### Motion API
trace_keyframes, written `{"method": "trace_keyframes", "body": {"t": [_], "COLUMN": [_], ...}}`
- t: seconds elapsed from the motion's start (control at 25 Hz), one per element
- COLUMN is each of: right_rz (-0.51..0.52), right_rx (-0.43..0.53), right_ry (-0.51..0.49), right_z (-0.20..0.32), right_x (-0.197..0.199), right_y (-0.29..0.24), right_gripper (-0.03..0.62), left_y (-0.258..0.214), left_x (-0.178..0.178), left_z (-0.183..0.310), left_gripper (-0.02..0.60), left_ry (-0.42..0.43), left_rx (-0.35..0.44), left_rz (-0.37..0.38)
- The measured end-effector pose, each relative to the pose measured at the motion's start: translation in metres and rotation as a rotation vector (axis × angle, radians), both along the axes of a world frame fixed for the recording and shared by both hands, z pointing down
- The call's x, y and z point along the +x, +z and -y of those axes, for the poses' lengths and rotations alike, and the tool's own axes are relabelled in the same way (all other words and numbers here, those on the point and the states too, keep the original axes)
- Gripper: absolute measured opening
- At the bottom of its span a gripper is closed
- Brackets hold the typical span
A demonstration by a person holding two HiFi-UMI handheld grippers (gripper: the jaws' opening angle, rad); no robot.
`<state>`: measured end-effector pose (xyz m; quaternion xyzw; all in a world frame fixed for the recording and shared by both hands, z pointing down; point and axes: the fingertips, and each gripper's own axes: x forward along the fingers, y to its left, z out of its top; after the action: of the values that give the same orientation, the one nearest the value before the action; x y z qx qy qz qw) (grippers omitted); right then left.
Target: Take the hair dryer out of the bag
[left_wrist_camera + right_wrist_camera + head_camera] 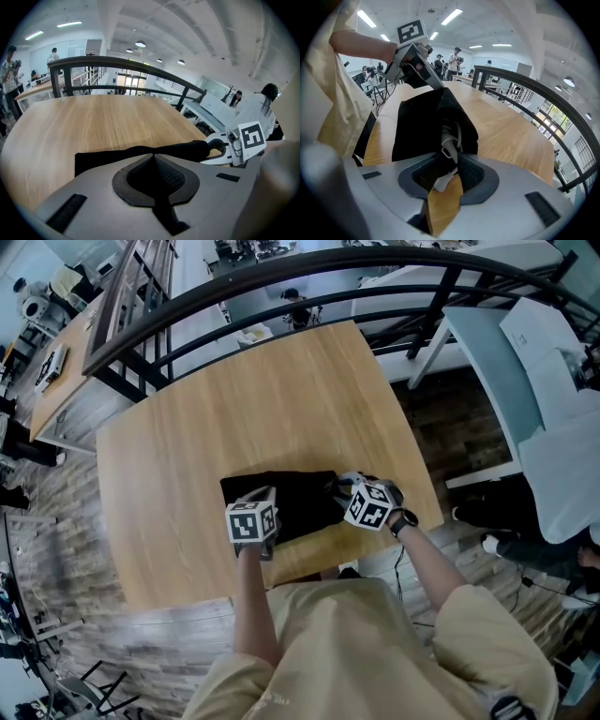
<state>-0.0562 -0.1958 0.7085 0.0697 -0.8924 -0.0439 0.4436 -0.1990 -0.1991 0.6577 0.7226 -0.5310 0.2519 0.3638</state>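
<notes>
The left gripper (153,157) is clamping the limp black bag (286,502) on the worktop (262,399). The right gripper (449,177) is gaping slightly around a grey cord (451,139) at its mouth. The hair dryer is hiding inside, likely rigid and slick, so grip its handle.

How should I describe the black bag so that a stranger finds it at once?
Look at the large wooden table beside the dark curved railing. The bag lies at the table's near edge, between the left gripper and right gripper. It is the one soft black cloth thing on the pale wood.
</notes>
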Motion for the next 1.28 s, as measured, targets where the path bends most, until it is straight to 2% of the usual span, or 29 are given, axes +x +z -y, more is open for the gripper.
{"method": "trace_keyframes", "body": {"t": [0.04, 0.08, 0.4, 0.64, 0.92, 1.08, 1.28], "right_rz": [-0.007, -0.013, -0.069, -0.131, -0.151, -0.109, -0.055], "right_rx": [0.004, 0.006, 0.017, 0.014, 0.001, 0.014, 0.015], "right_ry": [-0.006, -0.014, -0.071, -0.107, -0.143, -0.179, -0.243], "right_z": [0.001, 0.001, 0.002, 0.004, 0.010, 0.007, -0.004], "right_x": [-0.002, -0.004, -0.014, -0.021, -0.021, -0.019, -0.017], "right_y": [0.002, 0.004, 0.019, 0.032, 0.042, 0.033, 0.024], "right_gripper": [0.103, 0.117, 0.175, 0.173, 0.148, 0.095, 0.074], "left_y": [0.000, 0.000, 0.000, -0.003, 0.001, 0.001, 0.001], "left_x": [0.000, -0.001, -0.001, -0.002, 0.000, 0.001, -0.001], "left_z": [0.000, 0.001, 0.001, 0.001, 0.003, 0.004, 0.005], "left_gripper": [0.018, 0.018, 0.018, 0.018, 0.018, 0.018, 0.018], "left_ry": [-0.001, -0.001, -0.002, -0.003, -0.008, -0.017, -0.046], "left_rx": [-0.001, -0.001, 0.001, 0.001, 0.000, 0.000, -0.002], "left_rz": [-0.002, -0.003, -0.006, -0.008, -0.011, -0.018, -0.029]}}
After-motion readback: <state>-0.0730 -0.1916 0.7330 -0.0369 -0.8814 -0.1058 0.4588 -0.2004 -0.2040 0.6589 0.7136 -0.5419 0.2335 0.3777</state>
